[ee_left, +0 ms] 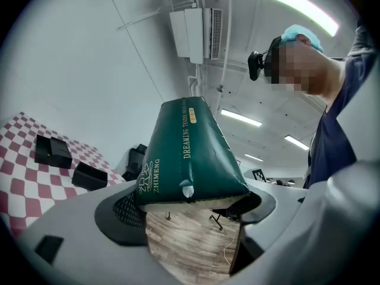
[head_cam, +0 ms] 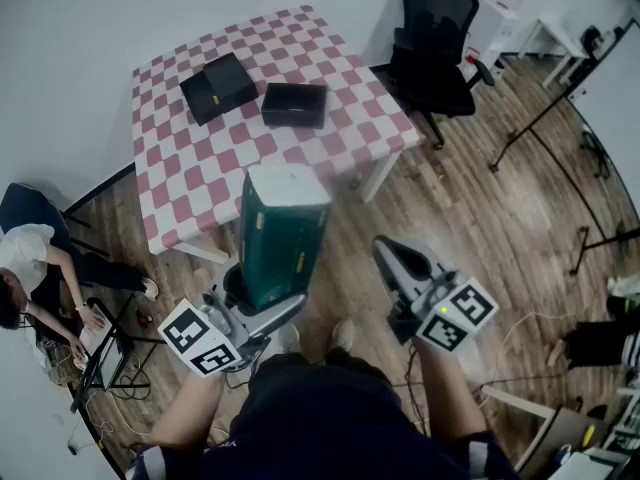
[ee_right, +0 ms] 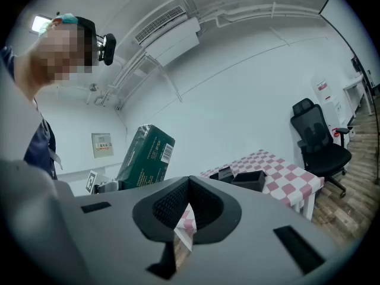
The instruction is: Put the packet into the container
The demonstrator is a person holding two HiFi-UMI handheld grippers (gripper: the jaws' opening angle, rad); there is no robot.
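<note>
A tall dark green packet (head_cam: 283, 233) with a white top stands upright in my left gripper (head_cam: 262, 303), held above the wooden floor in front of the table. In the left gripper view the packet (ee_left: 187, 153) has its lower end between the jaws of the left gripper (ee_left: 193, 203), which stand wide and grip it. Two black containers lie on the checked table: a box (head_cam: 218, 86) at the back left and an open tray (head_cam: 295, 104) beside it. My right gripper (head_cam: 390, 251) is shut and empty, to the right of the packet (ee_right: 145, 153).
The table (head_cam: 330, 58) has a red and white checked cloth. A black office chair (head_cam: 435, 38) stands at its right end. Tripod legs (head_cam: 540, 128) and cables lie on the floor at the right. A person (head_cam: 30, 268) sits at the far left.
</note>
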